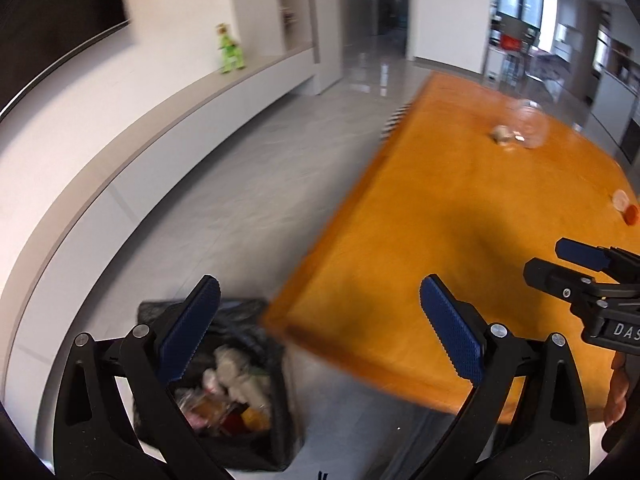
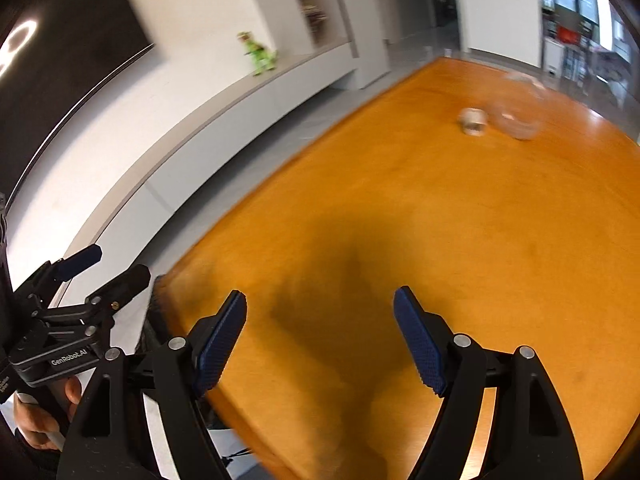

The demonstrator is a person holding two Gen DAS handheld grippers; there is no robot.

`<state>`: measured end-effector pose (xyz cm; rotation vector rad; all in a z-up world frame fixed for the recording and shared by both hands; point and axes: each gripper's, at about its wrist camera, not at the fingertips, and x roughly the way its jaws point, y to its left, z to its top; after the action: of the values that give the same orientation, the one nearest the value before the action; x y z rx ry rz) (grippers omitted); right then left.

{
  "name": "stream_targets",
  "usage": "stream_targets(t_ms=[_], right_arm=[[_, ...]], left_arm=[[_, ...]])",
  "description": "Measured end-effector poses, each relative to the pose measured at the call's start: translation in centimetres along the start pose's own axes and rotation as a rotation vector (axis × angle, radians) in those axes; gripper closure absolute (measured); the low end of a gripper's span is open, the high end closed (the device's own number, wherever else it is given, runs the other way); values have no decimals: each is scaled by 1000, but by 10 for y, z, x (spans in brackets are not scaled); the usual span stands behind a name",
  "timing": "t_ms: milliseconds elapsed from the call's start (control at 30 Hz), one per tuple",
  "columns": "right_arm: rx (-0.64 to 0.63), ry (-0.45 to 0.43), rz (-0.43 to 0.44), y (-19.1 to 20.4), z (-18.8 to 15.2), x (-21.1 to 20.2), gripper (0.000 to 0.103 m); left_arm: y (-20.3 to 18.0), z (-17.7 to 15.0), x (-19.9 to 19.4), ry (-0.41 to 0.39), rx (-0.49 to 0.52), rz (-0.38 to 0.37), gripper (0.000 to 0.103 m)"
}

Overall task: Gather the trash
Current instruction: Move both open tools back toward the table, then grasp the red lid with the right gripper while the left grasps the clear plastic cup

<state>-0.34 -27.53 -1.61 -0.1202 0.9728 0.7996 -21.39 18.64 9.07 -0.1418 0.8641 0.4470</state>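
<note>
Trash (image 2: 474, 121) sits far up the table (image 2: 440, 240) around 1 o'clock — my right gripper (image 2: 320, 344) is nearer, both it and left gripper (image 1: 320, 328) wide open, empty.

Two markings are legible. In my left wrist view, the body of my right gripper (image 1: 580, 268), at the right edge beside my left gripper's fingers, carries white letters "DAS"; the rest is cut off by the frame. In my right wrist view, the body of my left gripper (image 2: 100, 270), to the left of my right gripper's fingers, reads "GenRobot.AI" in white.
</note>
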Motion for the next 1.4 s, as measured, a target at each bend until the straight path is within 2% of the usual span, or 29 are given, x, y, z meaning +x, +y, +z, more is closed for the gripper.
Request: stream_targets(t_ms=[467, 567, 767, 900, 1067, 1133, 1167, 1400], right_arm=[[318, -82, -283, -216, -5, -64, 26], [389, -93, -350, -261, -7, -77, 27], [515, -84, -452, -339, -11, -96, 34], [562, -71, -483, -371, -9, -95, 36], [569, -61, -517, -393, 12, -76, 40], [566, -57, -518, -399, 16, -72, 50], [560, -54, -510, -402, 17, -71, 68], [594, -66, -534, -424, 12, -83, 69]], left_arm=[[-233, 70, 47, 8, 353, -280, 6], [-269, 83, 53, 16, 393, -332, 6], [-344, 99, 75, 63, 477, -388, 6], [-379, 103, 73, 90, 504, -413, 6], [-421, 109, 75, 72, 581, -429, 6], [-439, 114, 81, 71, 607, -427, 6], [-450, 115, 85, 74, 622, -435, 6], [-502, 119, 105, 80, 698, -465, 6]])
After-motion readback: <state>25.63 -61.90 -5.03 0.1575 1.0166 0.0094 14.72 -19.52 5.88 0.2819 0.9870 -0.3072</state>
